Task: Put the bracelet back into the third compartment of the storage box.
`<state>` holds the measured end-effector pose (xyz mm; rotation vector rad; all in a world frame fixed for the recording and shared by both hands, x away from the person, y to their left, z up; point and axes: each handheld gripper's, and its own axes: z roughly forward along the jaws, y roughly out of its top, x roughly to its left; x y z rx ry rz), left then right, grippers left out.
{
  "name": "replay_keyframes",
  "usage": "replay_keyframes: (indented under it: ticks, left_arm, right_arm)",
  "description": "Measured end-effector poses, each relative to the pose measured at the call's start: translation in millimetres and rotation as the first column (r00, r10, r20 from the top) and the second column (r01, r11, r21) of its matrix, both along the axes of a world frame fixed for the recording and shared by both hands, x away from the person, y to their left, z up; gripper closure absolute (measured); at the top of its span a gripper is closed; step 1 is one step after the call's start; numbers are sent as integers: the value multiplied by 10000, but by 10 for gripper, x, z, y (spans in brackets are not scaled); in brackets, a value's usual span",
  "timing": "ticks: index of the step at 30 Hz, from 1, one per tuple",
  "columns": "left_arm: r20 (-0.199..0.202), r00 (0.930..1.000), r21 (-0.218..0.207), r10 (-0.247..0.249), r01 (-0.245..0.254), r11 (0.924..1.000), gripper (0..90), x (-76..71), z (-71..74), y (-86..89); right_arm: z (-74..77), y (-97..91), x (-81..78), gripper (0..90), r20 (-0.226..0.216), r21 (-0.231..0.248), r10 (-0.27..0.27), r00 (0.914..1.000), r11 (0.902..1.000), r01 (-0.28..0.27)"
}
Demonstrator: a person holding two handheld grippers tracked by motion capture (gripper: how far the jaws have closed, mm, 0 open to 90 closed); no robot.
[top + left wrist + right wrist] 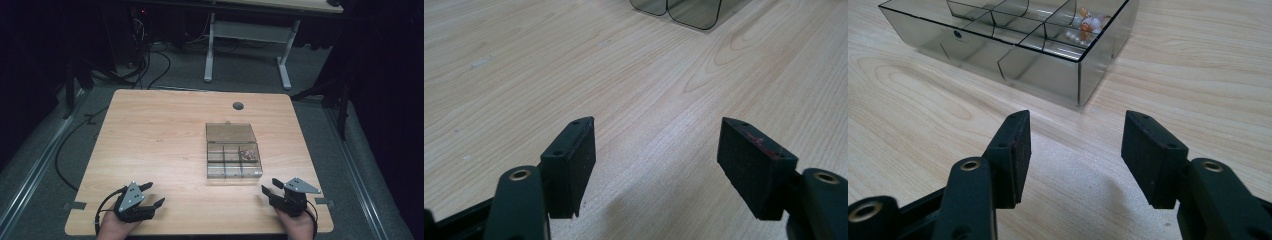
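Observation:
A clear smoky plastic compartment box (233,158) lies open on the wooden table (160,135), its lid folded back toward the far side. Small pale and orange beads (247,154) sit in its back right compartment; the right gripper view has these beads (1087,23) in the box (1048,70) just ahead of the jaws. My right gripper (270,187) rests near the table's front right, short of the box, open with nothing between its fingers (1013,150). My left gripper (151,194) lies at the front left, open and empty, with bare wood between its pads (576,160).
A round cable hole (238,105) sits near the table's far edge. Beyond the table stand a white-legged desk (247,35) and loose cables (145,65) on the grey floor. A corner of the box (689,12) reaches into the top of the left gripper view.

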<state>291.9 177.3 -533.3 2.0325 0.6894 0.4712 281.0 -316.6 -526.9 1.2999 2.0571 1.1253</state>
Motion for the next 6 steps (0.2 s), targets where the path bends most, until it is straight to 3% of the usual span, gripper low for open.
replay_keyframes:
  ticks: [6]
  left_arm:
    - [25,10000,-16,-42,42,10000,322,-3,1,3]
  right_arm:
    - [-1,1,0,461,-60,41,-87,9999,10000,87]
